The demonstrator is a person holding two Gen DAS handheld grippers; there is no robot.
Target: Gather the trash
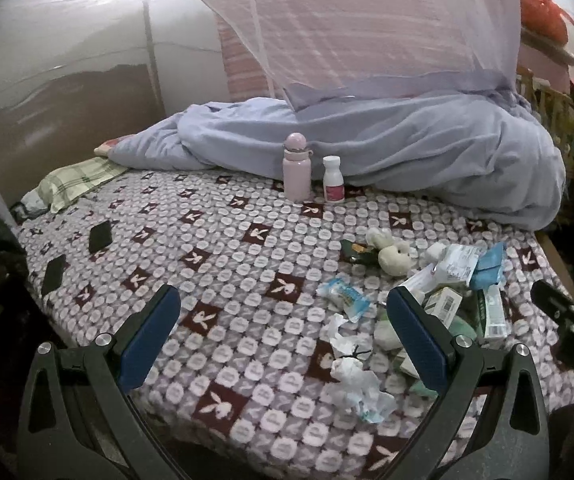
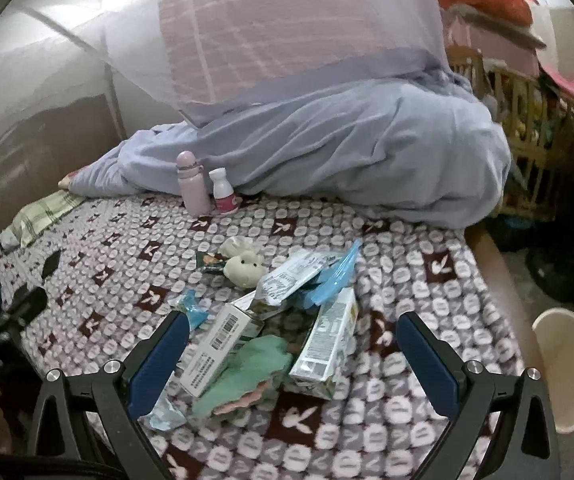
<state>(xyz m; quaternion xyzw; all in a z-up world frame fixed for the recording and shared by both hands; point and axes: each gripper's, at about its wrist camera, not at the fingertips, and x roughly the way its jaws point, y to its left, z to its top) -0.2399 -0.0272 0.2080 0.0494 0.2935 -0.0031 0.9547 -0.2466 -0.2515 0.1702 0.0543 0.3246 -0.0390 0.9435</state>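
Trash lies on the patterned bed cover (image 1: 223, 240). In the left wrist view, crumpled white tissue (image 1: 357, 376) and a blue-white wrapper (image 1: 345, 298) lie between the fingers of my open, empty left gripper (image 1: 283, 312), with cartons (image 1: 443, 304) to the right. In the right wrist view, my open, empty right gripper (image 2: 293, 334) hovers over a pile: a white barcode carton (image 2: 223, 350), a tall carton (image 2: 325, 346), a green cloth (image 2: 247, 372), a printed pouch (image 2: 291, 276) and blue wrappers (image 2: 335, 280).
A pink bottle (image 1: 297, 168) and white pill bottle (image 1: 333, 180) stand before a blue duvet (image 1: 407, 152). A small plush toy (image 2: 243, 268) lies by the trash. Two phones (image 1: 99, 236) lie at left. A cream bin (image 2: 567, 368) stands beside the bed. Mosquito net hangs above.
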